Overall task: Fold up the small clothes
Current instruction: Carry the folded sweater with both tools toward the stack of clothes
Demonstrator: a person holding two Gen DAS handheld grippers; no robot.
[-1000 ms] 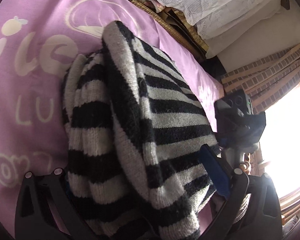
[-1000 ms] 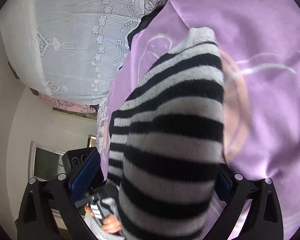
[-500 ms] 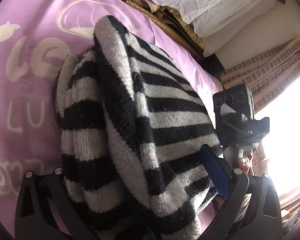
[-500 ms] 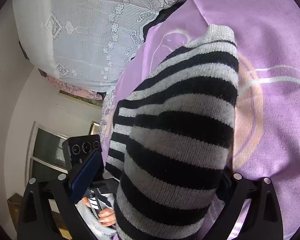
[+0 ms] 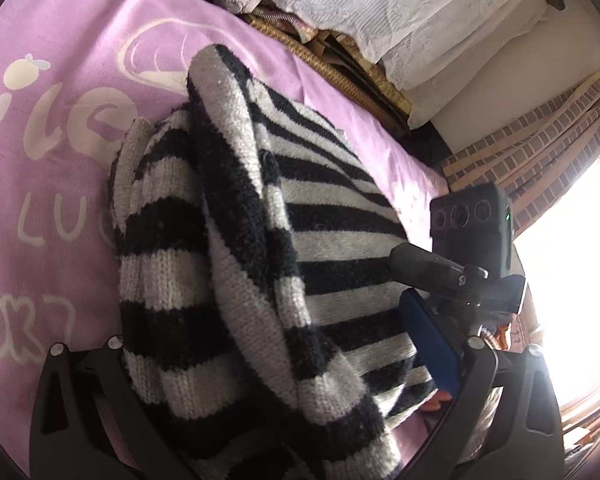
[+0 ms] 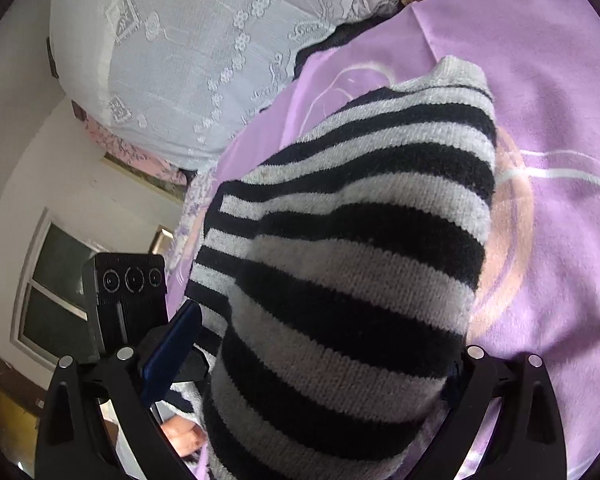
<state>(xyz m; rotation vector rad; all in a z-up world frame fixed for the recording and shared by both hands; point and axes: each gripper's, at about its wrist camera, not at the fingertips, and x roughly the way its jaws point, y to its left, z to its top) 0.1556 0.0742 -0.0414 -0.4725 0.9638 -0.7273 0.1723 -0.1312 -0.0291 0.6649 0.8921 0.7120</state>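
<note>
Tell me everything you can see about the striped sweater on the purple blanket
The striped sweater is a small, fuzzy-looking knit with broad black and off-white bands and a ribbed edge. It is bunched and partly folded, one layer draped over another, its far end lying on the purple blanket. The near end fills the space between the fingers of both the left gripper and the right gripper, which appear to hold it.

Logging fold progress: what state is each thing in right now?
Sweater: bunched, draped over itself, far end resting on sheet.
Left gripper: shut on sweater.
Right gripper: shut on sweater.
Sheet: spread flat under sweater.
</note>
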